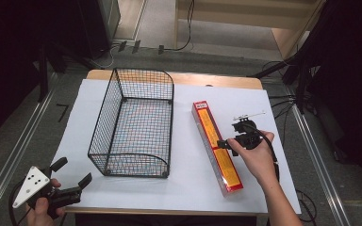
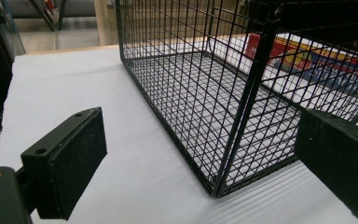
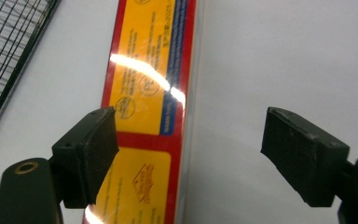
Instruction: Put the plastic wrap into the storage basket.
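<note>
You are looking down on a white sheet (image 1: 78, 122) covering a wooden table (image 1: 217, 80), whose bare edge is showing at twelve o'clock. A black wire basket (image 1: 99, 127) is standing upright at about ten o'clock from the sheet's middle. A long red and yellow box (image 1: 217, 146) is lying flat at three o'clock of the basket, near it but apart, slanting from eleven towards five. Black cables (image 1: 185, 37) are trailing over the grey floor (image 1: 9, 155) at twelve.

Black wire-mesh metal basket (image 1: 136, 127); glossy, film-wrapped long red-and-yellow box (image 3: 149, 107); matt white sheet over the wooden bench (image 1: 188, 79).
</note>
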Demonstrator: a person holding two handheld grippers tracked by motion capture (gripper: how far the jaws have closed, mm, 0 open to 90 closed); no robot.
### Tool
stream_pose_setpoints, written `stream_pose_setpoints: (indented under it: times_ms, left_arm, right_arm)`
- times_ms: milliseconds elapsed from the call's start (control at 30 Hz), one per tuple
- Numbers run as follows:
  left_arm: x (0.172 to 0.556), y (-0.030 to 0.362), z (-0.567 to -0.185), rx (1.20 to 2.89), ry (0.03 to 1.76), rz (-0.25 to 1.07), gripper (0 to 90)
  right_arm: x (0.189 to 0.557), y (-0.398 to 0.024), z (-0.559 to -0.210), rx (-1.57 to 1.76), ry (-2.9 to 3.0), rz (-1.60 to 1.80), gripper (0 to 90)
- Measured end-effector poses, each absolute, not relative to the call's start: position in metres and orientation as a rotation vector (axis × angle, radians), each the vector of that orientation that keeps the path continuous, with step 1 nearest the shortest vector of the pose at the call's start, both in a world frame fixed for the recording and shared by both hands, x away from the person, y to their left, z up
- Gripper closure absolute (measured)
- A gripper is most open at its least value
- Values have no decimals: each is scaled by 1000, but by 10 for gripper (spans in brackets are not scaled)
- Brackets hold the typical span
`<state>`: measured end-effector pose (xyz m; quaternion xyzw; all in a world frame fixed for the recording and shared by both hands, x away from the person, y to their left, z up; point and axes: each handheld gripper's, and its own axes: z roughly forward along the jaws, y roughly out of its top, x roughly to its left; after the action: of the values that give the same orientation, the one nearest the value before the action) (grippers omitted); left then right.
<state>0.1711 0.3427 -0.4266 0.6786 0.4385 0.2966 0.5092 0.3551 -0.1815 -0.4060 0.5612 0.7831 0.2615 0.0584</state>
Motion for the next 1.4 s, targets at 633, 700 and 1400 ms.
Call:
stream_pose_setpoints:
  times_ms: [633,700,1400]
  left_arm:
    - [171,343,-426,1633,1059,718,29]
    - [171,343,-426,1630,1055,718,29]
    - [169,342,-425,1632,1038,715,29]
  right_arm:
    - [337,-158,-418,1751,2428,730,285]
    - [336,-155,-421,1755,2427,701,303]
    - [341,-137,-436,1745,2426,516,345]
